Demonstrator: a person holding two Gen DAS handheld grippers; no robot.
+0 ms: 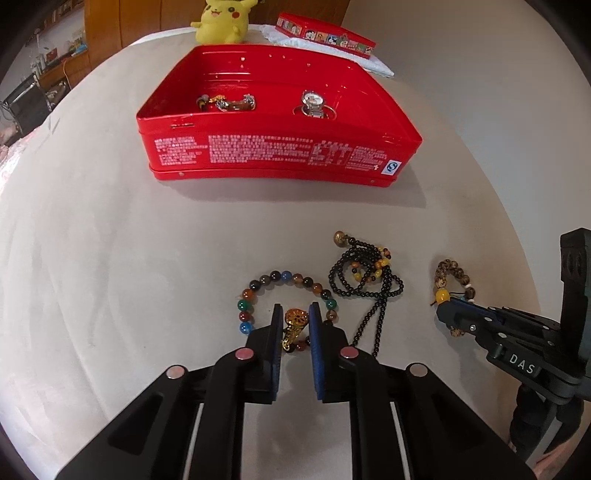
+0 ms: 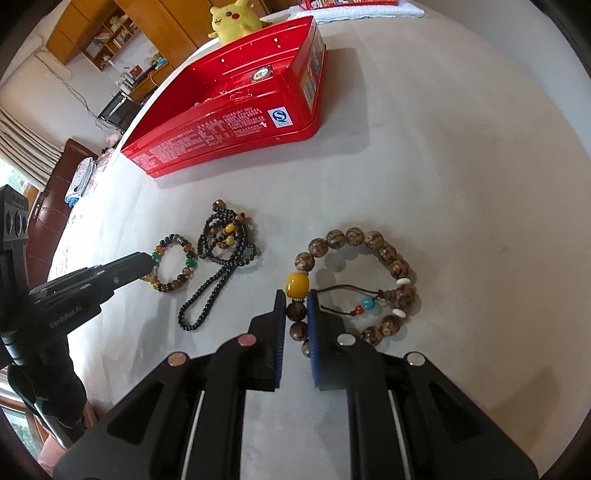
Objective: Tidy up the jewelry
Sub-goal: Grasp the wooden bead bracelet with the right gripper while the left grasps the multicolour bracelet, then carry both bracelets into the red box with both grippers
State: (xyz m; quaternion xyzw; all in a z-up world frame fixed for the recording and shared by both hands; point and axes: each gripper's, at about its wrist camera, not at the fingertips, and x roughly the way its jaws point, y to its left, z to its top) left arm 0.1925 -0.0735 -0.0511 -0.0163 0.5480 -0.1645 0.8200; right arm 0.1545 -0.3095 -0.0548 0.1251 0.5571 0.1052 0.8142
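My left gripper (image 1: 295, 314) is shut on the gold charm (image 1: 295, 320) of a multicoloured bead bracelet (image 1: 275, 277) lying on the table. My right gripper (image 2: 296, 299) is shut on the brown beads of a large wooden bead bracelet (image 2: 373, 240) just below its yellow bead (image 2: 297, 284). A black bead necklace (image 1: 364, 280) lies between the two bracelets. The open red tin (image 1: 273, 147) stands farther back and holds a watch (image 1: 312, 101) and a beaded piece (image 1: 229, 103).
A yellow plush toy (image 1: 221, 20) and the tin's lid (image 1: 325, 33) on a white cloth sit behind the tin. The round table edge (image 1: 55, 122) drops off at the left. Shelves and furniture stand beyond it.
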